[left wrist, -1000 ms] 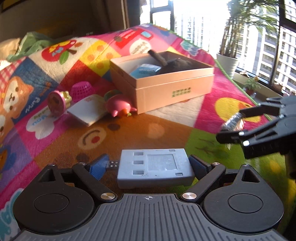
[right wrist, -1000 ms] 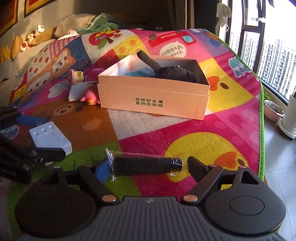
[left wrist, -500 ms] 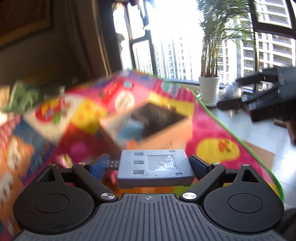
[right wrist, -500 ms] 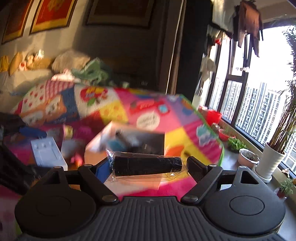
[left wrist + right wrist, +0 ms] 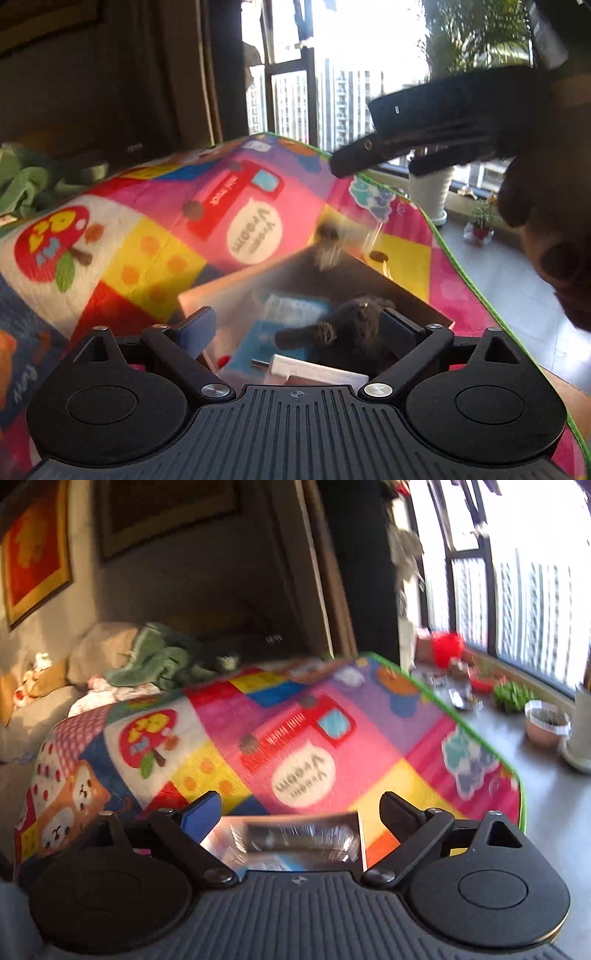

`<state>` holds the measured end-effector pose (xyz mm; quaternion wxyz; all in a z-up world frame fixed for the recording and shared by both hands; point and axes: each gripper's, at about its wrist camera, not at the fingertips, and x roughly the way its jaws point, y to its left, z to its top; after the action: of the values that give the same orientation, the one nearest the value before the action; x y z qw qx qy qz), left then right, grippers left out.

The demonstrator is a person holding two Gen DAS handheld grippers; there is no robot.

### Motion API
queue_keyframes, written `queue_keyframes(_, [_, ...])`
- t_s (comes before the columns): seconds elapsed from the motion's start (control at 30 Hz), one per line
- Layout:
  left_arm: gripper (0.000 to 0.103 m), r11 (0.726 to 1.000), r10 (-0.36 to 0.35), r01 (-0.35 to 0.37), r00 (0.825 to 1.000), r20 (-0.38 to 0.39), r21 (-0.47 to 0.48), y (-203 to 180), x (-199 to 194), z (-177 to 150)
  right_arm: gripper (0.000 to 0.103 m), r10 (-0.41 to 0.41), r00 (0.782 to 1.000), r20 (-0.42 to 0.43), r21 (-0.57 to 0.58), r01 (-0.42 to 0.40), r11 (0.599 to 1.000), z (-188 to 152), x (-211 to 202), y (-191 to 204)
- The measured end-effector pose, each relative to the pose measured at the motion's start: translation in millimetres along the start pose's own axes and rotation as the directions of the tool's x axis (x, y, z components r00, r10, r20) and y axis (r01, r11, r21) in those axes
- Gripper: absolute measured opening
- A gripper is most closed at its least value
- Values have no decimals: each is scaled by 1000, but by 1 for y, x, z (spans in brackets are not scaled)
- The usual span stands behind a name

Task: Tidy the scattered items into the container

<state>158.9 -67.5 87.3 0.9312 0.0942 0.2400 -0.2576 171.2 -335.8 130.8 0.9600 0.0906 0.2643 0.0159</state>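
Observation:
In the left wrist view my left gripper (image 5: 298, 326) hovers over the open pink box (image 5: 207, 299). Its jaws are opening and nothing sits between the pads. The grey block (image 5: 317, 371) lies loose below them in the box, beside a black plush toy (image 5: 354, 321) and a blue packet (image 5: 251, 350). In the right wrist view my right gripper (image 5: 299, 808) also hangs above the box. Its jaws are opening too. The plastic-wrapped black roll (image 5: 295, 840), blurred, is free of the pads and dropping toward the box. That gripper's fingers (image 5: 354, 155) show at the upper right of the left view.
The box rests on a colourful play mat (image 5: 147, 251) whose green edge (image 5: 461, 266) meets bare floor on the right. Green cloth (image 5: 162, 657) and pillows lie at the back left. Potted plants (image 5: 546, 723) stand by the windows. A person's hand (image 5: 546, 221) holds the right gripper.
Both grippers rose and moved forward over the box. The left let go of the grey block and the right let go of the wrapped roll. Both pairs of jaws stand wider.

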Motion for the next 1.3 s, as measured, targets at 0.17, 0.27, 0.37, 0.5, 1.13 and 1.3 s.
queue_keyframes(0.17, [102, 997, 81, -81, 997, -19, -15, 12, -27, -54, 90, -37, 999, -26, -6, 37, 999, -30, 13, -17])
queue_keyframes(0.27, [102, 992, 92, -96, 994, -55, -84, 22, -35, -76, 59, 1, 995, -99, -28, -4, 1000, -45, 28, -10])
queue_keyframes(0.37, [102, 984, 94, -103, 993, -73, -142, 31, -39, -90, 51, 50, 985, -167, -66, -62, 996, -58, 46, 10])
queue_keyframes(0.5, [103, 970, 136, -149, 987, -83, -191, 45, -53, -103, 52, -36, 973, -229, -198, -10, 980, -79, 66, 41])
queue_keyframes(1.13, [103, 900, 197, -212, 977, -77, -382, 91, -69, -132, 92, 187, 884, -428, -148, -273, 951, -50, 143, 217])
queue_keyframes(1.3, [103, 864, 173, -197, 980, -95, -463, 104, -69, -135, 72, 194, 861, -470, -225, -329, 917, -73, 164, 254])
